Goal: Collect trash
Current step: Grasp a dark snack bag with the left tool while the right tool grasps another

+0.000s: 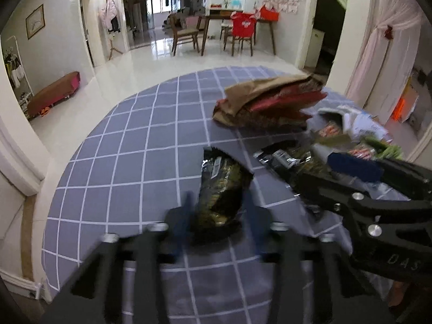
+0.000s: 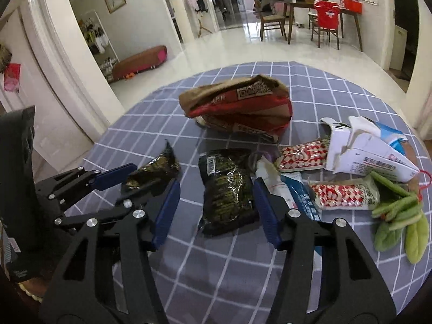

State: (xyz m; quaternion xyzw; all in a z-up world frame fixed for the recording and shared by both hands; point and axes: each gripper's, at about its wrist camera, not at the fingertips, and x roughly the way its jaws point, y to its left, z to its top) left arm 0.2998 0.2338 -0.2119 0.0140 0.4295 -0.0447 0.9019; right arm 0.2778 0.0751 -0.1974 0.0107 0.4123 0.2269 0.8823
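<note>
Pick-up is the step in hand. The left gripper has its blue pads narrowed on a small dark wrapper and seems to pinch it. The right gripper stands half open astride a larger dark foil packet, pads not yet touching. Next, I judge, the right should squeeze, then both lift. Beyond the right fingers lie one brown-and-red bag, two red-checked wrappers, one white carton on the checked tablecloth.

The right hand-held gripper straddles a black-and-gold wrapper on the checked tablecloth.
</note>
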